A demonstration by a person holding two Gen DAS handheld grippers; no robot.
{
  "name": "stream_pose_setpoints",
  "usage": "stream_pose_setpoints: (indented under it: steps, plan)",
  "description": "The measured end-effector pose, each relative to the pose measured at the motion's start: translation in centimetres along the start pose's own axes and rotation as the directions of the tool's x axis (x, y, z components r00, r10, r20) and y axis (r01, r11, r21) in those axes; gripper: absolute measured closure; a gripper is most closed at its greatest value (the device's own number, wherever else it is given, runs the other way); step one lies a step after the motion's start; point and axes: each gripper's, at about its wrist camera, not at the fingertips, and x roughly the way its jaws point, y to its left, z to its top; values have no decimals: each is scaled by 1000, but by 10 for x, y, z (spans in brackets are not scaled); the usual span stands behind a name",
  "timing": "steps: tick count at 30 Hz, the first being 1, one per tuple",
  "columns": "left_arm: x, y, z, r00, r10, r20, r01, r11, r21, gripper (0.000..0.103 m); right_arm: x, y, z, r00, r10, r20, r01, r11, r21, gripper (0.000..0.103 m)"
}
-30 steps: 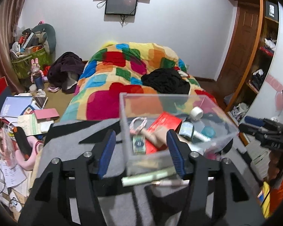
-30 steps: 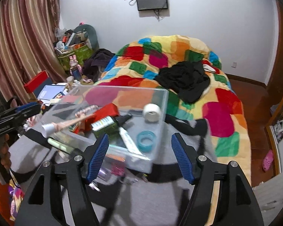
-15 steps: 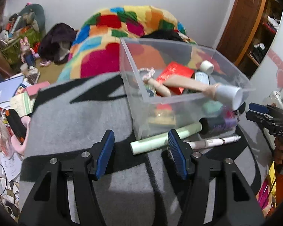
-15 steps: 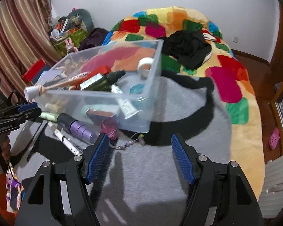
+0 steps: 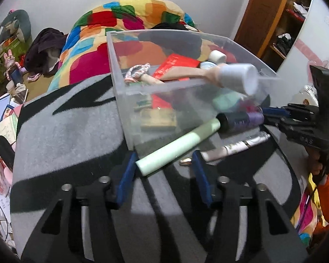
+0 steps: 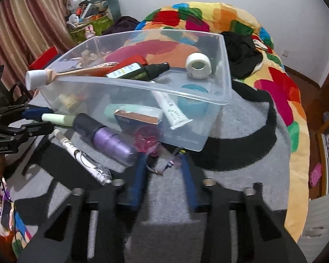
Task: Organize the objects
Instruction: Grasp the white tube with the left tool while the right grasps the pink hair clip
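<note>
Here, left gripper [image 5: 163, 173]: its jaws are closing around the near end of the pale green tube [image 5: 177, 145]; the blue pads are flanking the tube's blunt end, and whether they are already pressing on it is hard to tell.
Right gripper [image 6: 163, 171]: its jaws are closing too, narrowing around a small beaded charm [image 6: 164, 167] lying on the grey rug [image 6: 241, 131] just near of the clear bin [image 6: 224, 65]; contact is not clear through the blur.
Doing the step well: each pair of pads should be meeting its item squarely, low to the rug. The tube is round, so it is probably going to roll or squirt forward if pinched only at the tip; gripping a little further along would be safer. The charm is thin and loose, so the pads likely need to be closing right at rug level.
Where the things are: the tube is lying against the bin's near wall, on the rug, with the dark-and-purple bottle [image 6: 107, 139] at its far end and a white pen [image 6: 81, 156] just near of both.
Tube's long axis: in the left wrist view it is running from near-left to far-right, its blunt end pointing toward the left gripper.
Bin: it is sitting upright on the rug, already holding a roll of tape [image 6: 198, 65] and other items.
</note>
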Motion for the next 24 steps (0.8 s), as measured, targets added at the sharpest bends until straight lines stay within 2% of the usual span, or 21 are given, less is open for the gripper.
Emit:
stream_pose_setpoints:
  steps: [1,3,7,10,16,24]
  plan:
    - [-1,-2,-2,1000,-5,-1,5,1000,2,67,0,0,0,1000,2,-1,-2,1000,2,93]
    - [-5,-6,-8,1000,-18,4,18,1000,4,72,-1,-2,-2,1000,-1,5,1,1000,6,95]
    - [-14,-18,-25,999,-29,17,28,999,16,82,-6,0,-6,1000,11,15,-12,1000,6,97]
    - [-21,-29,-38,998,-56,25,56,998,16,86,-10,3,-11,1000,20,20,-20,1000,0,97]
    - [-32,-47,-55,997,-74,31,73,997,37,89,-21,6,-29,999,42,30,-42,999,9,97]
    - [-48,-49,-51,997,-29,70,26,999,47,89,-45,1,-50,998,18,53,-19,1000,15,97]
